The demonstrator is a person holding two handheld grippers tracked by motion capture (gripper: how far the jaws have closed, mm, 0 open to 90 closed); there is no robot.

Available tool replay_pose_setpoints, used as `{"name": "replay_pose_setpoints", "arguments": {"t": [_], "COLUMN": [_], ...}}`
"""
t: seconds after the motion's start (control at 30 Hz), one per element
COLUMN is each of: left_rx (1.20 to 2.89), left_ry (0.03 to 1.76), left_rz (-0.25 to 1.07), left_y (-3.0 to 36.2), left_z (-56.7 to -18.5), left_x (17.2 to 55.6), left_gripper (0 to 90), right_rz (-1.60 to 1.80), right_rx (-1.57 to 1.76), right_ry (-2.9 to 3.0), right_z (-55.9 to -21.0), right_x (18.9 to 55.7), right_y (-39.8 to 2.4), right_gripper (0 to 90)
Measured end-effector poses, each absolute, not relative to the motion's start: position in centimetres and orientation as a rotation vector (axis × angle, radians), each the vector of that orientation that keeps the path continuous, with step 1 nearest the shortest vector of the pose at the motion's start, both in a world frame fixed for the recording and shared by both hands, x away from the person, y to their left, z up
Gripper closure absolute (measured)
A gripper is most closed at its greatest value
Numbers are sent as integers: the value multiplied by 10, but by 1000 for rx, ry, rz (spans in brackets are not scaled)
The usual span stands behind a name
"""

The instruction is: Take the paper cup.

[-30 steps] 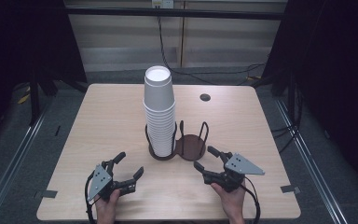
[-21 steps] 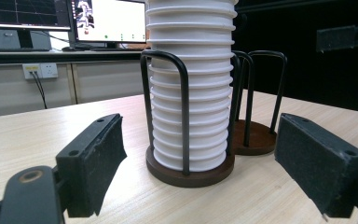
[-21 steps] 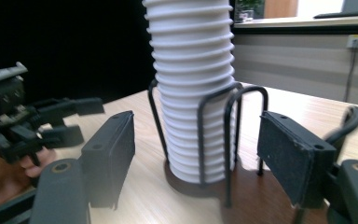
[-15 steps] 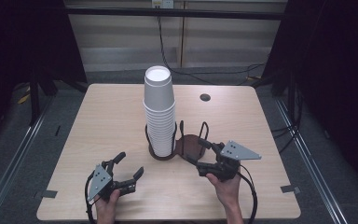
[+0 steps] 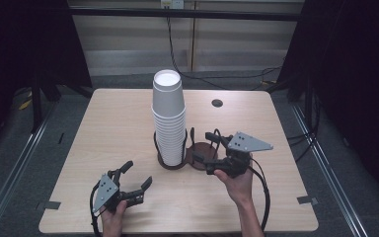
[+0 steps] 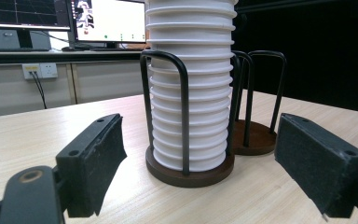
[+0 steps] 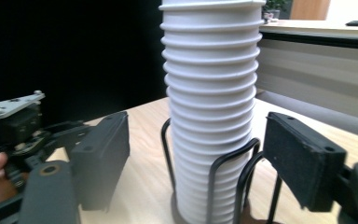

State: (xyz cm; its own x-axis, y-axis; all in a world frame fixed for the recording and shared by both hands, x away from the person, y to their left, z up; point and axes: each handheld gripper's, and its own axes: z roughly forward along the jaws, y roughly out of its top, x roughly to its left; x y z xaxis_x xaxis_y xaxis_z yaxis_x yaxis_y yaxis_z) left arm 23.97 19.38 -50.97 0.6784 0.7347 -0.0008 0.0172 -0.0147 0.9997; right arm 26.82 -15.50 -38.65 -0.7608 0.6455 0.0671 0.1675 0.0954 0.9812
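The cup stack [image 5: 168,116], a tall column of nested white cups with ribbed rims, stands in the left ring of a dark wire holder [image 5: 183,157] near the middle of the pale wood-grain surface [image 5: 103,128]. The holder has two round brown bases, each fenced by black wire loops; the right base [image 5: 203,152] carries no cups.

The high view shows the top cup's open mouth and a small dark disc [image 5: 217,102] set in the surface toward the far edge. The left gripper view instead shows the stack's lower ribs [image 6: 190,93] and, behind them, monitors [image 6: 107,21] on a bench. The right gripper view shows the stack [image 7: 209,102] close ahead, with the left claw's grey plate [image 7: 9,105] at the left edge.

The left claw [image 5: 135,177] rests near the front edge of the surface, released, its black padded jaws wide apart. The right claw [image 5: 208,148] is likewise released, jaws spread.

Compared with one second ago, the right claw has advanced from the front right of the surface and its jaws now sit at the holder's right base. The left claw has stayed in place.
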Motion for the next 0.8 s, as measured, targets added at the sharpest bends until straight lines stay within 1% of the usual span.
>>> {"name": "replay_pose_setpoints", "arguments": {"t": [0.17,0.8], "left_rx": [1494,1494], "left_ry": [655,655], "left_rz": [638,639], "left_y": [194,194], "left_z": [-510,-510], "left_x": [240,240], "left_gripper": [159,159], "right_rz": [1696,1740], "right_rx": [798,736], "right_ry": [2006,2037], "right_z": [-377,-328], "right_x": [273,297], "right_y": [-148,-139], "right_gripper": [177,165]}}
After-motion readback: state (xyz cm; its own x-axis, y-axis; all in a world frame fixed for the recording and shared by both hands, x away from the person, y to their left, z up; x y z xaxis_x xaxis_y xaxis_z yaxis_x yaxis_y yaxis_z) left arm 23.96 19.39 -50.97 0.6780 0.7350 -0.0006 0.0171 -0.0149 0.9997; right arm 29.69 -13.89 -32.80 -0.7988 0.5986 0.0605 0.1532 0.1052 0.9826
